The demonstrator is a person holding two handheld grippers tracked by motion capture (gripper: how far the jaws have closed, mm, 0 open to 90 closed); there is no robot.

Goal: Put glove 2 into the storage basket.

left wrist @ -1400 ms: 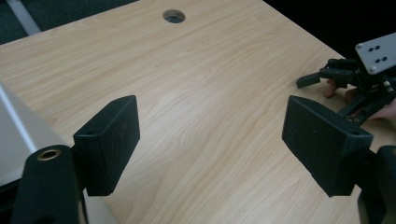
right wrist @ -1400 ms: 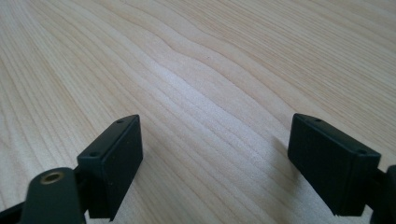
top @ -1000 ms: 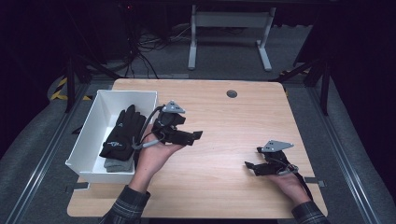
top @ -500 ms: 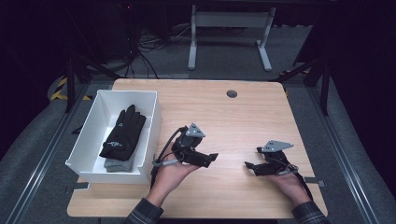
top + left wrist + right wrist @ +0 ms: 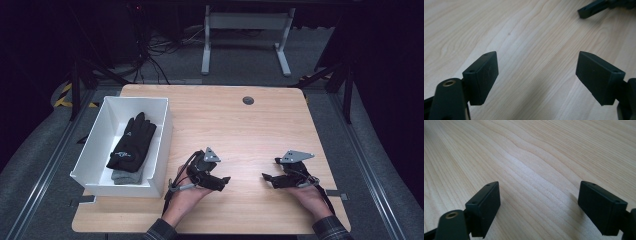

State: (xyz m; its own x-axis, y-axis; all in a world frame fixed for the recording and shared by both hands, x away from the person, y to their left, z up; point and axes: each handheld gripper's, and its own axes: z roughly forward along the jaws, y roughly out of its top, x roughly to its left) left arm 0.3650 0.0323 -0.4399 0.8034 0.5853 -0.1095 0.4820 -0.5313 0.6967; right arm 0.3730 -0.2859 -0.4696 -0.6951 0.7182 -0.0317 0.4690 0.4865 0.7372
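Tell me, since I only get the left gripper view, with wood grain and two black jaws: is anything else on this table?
Observer: Yes, a white box sits at the left edge of the table.
Operator: Anything in it?
Observer: A black glove lies inside, on top of something grey.
Operator: And the other hand?
Observer: It holds the right hand-held gripper low over bare wood, jaws open, nothing between them.

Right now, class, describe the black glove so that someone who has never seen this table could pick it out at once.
Find the wooden table, then the white box at its left edge. The black glove lies flat inside that box, fingers pointing away from the person. It lies on top of a grey folded cloth, and a small white logo marks its back.
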